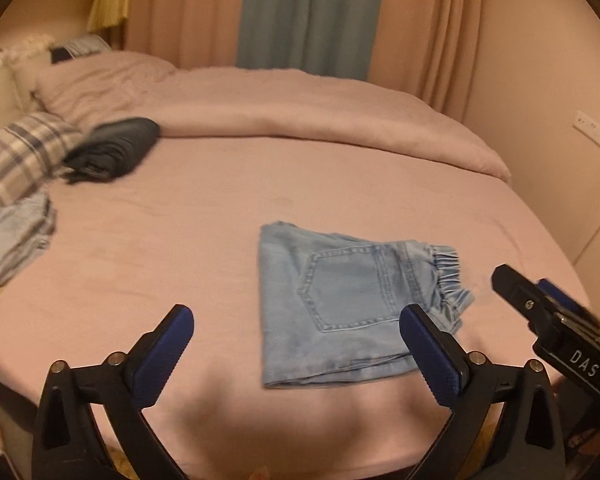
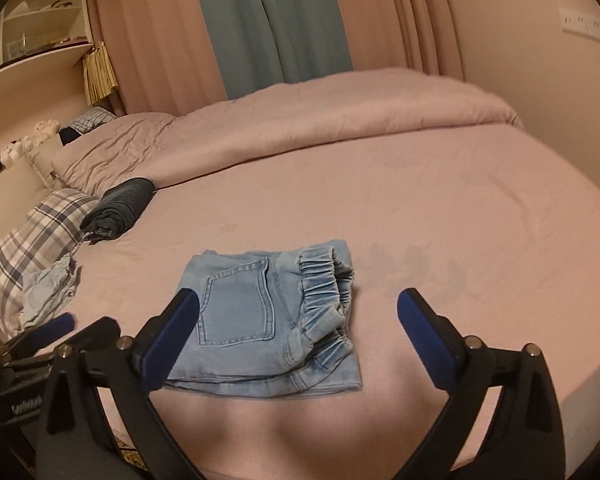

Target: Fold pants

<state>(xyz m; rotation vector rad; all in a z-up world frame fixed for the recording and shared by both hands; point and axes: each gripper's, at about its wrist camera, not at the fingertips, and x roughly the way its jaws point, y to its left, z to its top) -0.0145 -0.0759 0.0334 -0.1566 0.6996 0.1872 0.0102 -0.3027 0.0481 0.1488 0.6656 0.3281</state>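
Two stacks of folded clothes sit at the far left of the pink bed sheet point(image 1: 220, 208), a pale blue bundle point(image 1: 14, 240) and a dark rolled garment point(image 1: 114, 148) beside a plaid pillow point(image 1: 20, 152), well apart from the light blue denim pants point(image 1: 340, 300), which lie near the middle as a compact folded rectangle, back pocket up and elastic waistband to the right. Folding looks essentially finished, with perhaps only tidying or moving to a stack left. Both the left gripper point(image 1: 296, 352) and the right gripper point(image 2: 300, 340) hover spread wide and empty just near of the pants, with bare sheet all round and the bed's near edge close below.
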